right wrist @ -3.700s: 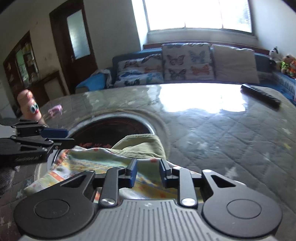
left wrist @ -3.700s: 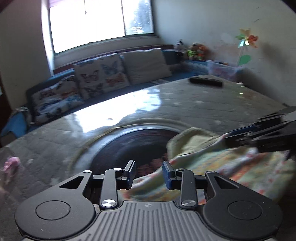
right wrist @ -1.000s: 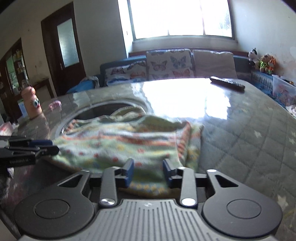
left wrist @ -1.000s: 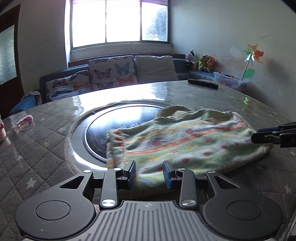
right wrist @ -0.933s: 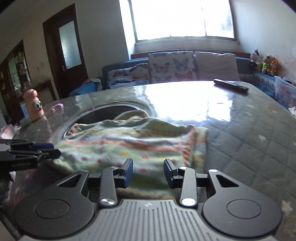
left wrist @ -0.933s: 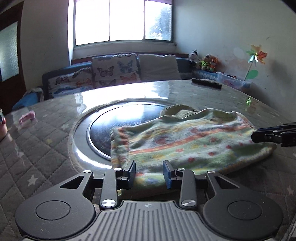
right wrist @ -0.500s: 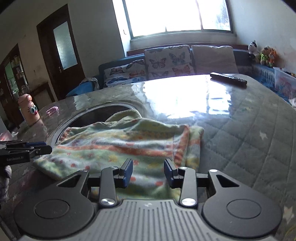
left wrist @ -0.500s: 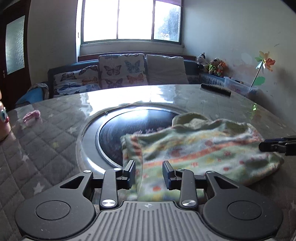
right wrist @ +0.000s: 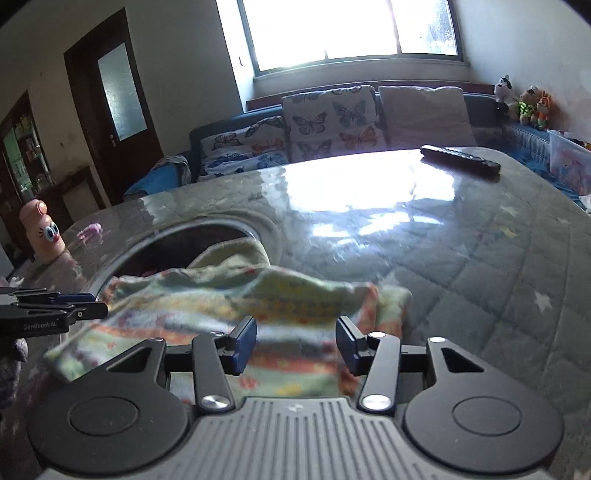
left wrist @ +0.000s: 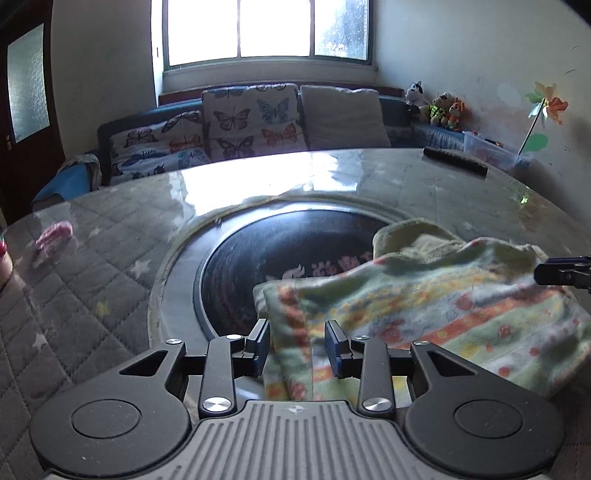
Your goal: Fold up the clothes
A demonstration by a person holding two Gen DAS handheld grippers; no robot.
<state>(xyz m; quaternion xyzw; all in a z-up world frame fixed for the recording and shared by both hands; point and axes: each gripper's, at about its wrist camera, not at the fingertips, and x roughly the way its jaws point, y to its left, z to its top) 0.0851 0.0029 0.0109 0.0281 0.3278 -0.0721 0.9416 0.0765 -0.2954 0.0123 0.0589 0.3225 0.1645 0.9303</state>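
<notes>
Left gripper (left wrist: 297, 345) hovering over floral garment (left wrist: 424, 314), fingers apart astride its edge; garment lying partly across the table's dark round inset (left wrist: 266, 254).

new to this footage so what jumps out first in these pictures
A colourful flowered cloth lies bunched on the round table, partly over its dark centre disc. The left gripper and the right gripper, its jaws opening, sit at its near edge. Behind, a bright window glares above butterfly cushions.

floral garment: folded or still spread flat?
Folded once. The floral garment lies doubled on the table, with layered edges stacked at its right end in the right wrist view.
</notes>
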